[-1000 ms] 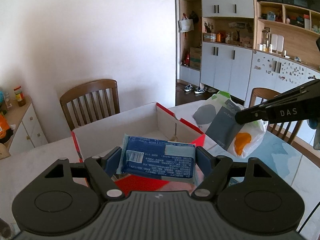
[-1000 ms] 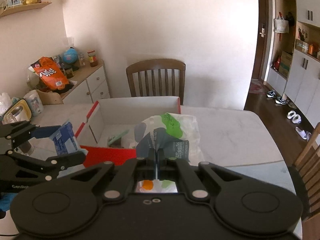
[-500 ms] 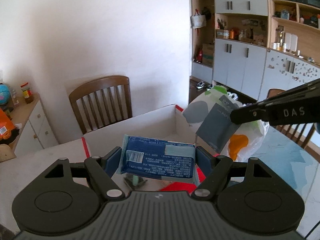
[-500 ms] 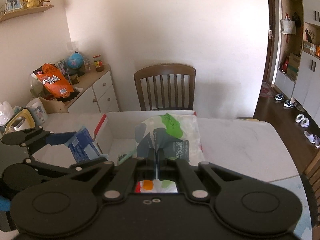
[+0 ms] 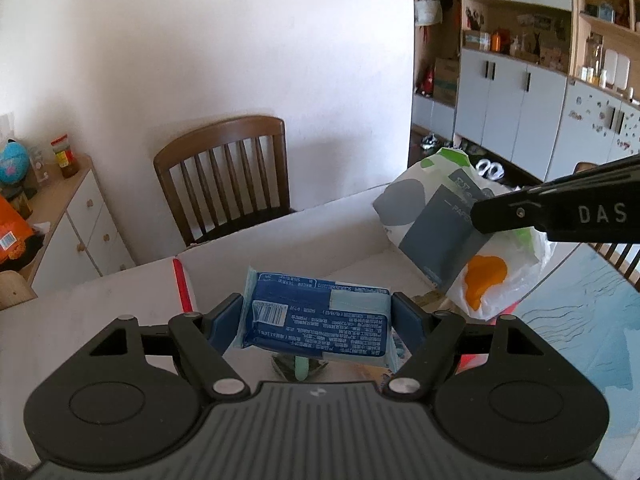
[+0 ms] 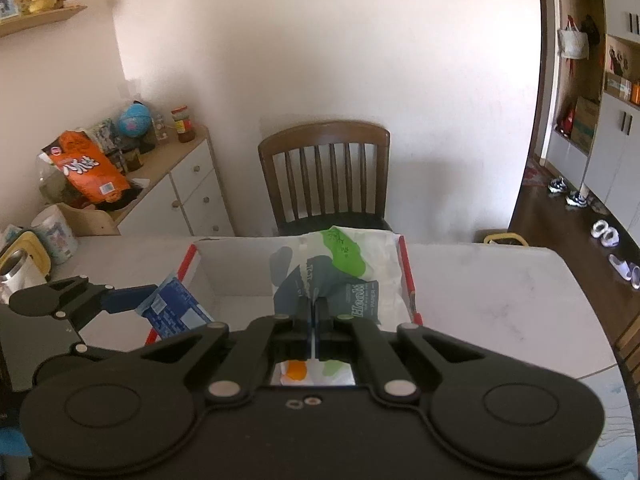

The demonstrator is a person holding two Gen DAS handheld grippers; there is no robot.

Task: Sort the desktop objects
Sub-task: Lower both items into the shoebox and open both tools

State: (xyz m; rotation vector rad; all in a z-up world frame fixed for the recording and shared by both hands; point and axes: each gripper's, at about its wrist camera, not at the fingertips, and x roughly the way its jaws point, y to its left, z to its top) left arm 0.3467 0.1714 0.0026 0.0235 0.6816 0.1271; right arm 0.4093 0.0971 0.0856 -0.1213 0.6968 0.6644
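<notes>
My left gripper (image 5: 316, 316) is shut on a blue wet-wipes pack (image 5: 320, 314) and holds it above the near-left part of an open white cardboard box with red edges (image 5: 280, 248). My right gripper (image 6: 314, 312) is shut on a white tissue pack with grey, green and orange patches (image 6: 336, 276), held over the box's right side (image 6: 406, 272). The tissue pack also shows in the left wrist view (image 5: 452, 236), with the right gripper (image 5: 476, 220) pinching it. The left gripper (image 6: 132, 300) and wipes pack (image 6: 176, 310) show at the left of the right wrist view. A green item (image 5: 300, 372) lies in the box.
A wooden chair (image 6: 326, 176) stands behind the white marble table (image 6: 500, 296). A white sideboard (image 6: 176, 196) at the left carries an orange snack bag (image 6: 86, 172), a globe and jars. A kettle (image 6: 18, 268) stands on the table's left. Cabinets line the right wall.
Both grippers have moved forward over the box with their packs. The box now lies under them and its red front flap has dropped out of sight.
</notes>
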